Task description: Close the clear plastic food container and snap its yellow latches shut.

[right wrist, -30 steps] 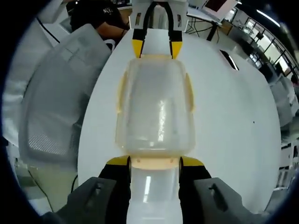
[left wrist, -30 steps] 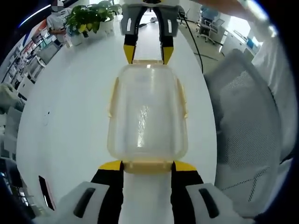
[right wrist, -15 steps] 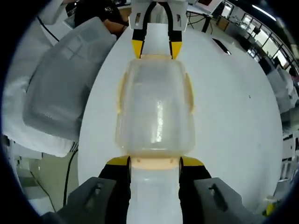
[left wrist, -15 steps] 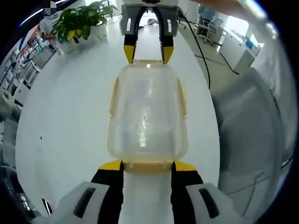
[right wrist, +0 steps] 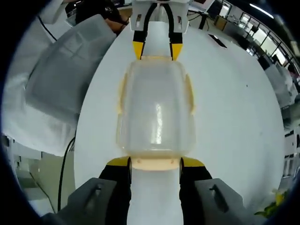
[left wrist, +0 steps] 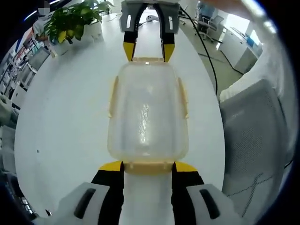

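The clear plastic container with its lid on lies lengthwise between both grippers over the white table. My left gripper is shut on the yellow end latch nearest its camera. The right gripper grips the far end in the left gripper view. In the right gripper view, my right gripper is shut on the near end latch of the container, and the left gripper holds the far end. Yellow side latches run along both long sides; whether they are snapped is unclear.
A white mesh chair stands at the table's edge, seen too as the chair in the right gripper view. A potted plant sits at the table's far end. A black cable trails off the table. A dark flat object lies farther off.
The container stays fixed between both grippers while table, chair and plant slide past in both views: the cameras have swung round together with the container. Grips are unchanged.
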